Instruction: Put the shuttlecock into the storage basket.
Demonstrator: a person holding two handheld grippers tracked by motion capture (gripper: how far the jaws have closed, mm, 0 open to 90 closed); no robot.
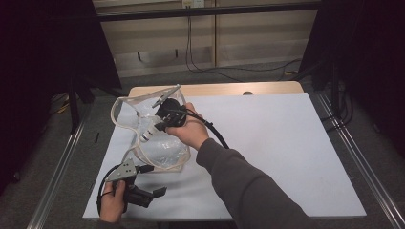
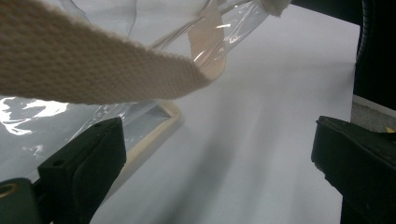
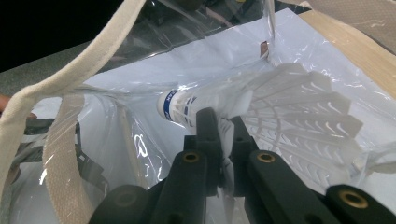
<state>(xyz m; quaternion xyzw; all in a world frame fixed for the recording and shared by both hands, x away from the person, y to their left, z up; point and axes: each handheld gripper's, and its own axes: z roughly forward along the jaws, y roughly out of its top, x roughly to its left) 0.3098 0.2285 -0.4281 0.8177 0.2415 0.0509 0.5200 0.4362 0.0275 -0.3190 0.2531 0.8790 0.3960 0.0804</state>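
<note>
The left tool [image 1: 160, 192], nearest the camera, lies released on the white surface [image 1: 286, 143]. At its twelve o'clock, the right tool [image 3: 219, 123] is clenched on a shuttlecock's [image 3: 261, 102] feathers inside the clear bag [image 1: 162, 155], cork toward nine o'clock. Its blue band's lettering is probably unreadable.

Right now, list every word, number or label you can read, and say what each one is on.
No text can be read in full.
The shuttlecock has a blue band with white marks around its cork tip, too small and blurred to read.
The clear bag and the table carry no writing.
</note>
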